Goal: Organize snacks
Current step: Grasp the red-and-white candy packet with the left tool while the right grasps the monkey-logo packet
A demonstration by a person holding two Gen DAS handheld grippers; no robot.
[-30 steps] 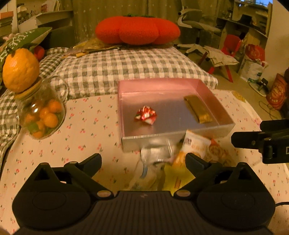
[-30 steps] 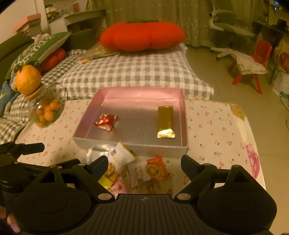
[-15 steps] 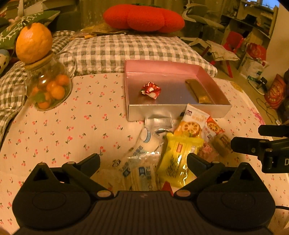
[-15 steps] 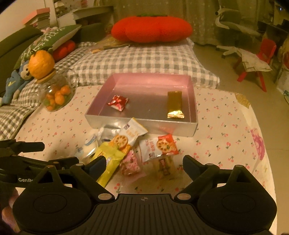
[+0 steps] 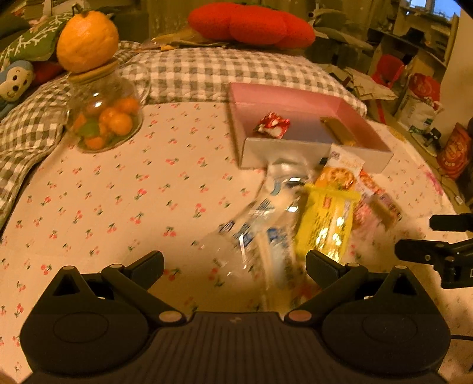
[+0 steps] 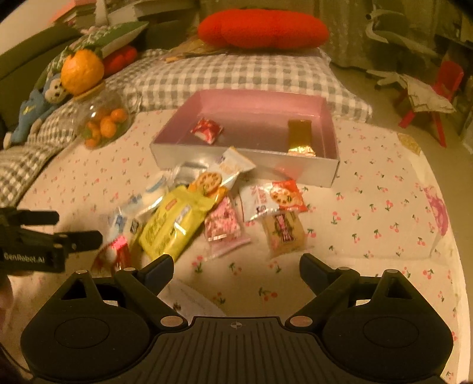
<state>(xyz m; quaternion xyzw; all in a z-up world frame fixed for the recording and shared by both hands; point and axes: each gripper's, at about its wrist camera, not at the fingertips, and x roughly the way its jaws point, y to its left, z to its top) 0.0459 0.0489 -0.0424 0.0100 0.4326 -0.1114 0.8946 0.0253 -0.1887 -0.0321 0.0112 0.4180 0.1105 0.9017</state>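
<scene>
Beside the pink box [image 6: 331, 174], a fruit jar [image 6: 103, 124] stands well clear of snack packets [image 6: 174, 224]

Snack packets [image 6: 192, 218], somewhat blurred, before pink box [image 6: 331, 165].

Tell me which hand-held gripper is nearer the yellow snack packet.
Left. The left hand-held gripper sits just before the yellow snack packet, near its end. The right hand-held gripper hangs farther back, off to its right.

Home setting, bedroom or living room: checked pillow [image 6: 236, 73], red pumpkin-shaped cushion [image 6: 263, 28], plush monkey [image 6: 41, 97], cherry-print cloth [image 6: 369, 206], office chair [image 6: 393, 26], cluttered shelves [image 5: 414, 38] behind.
</scene>
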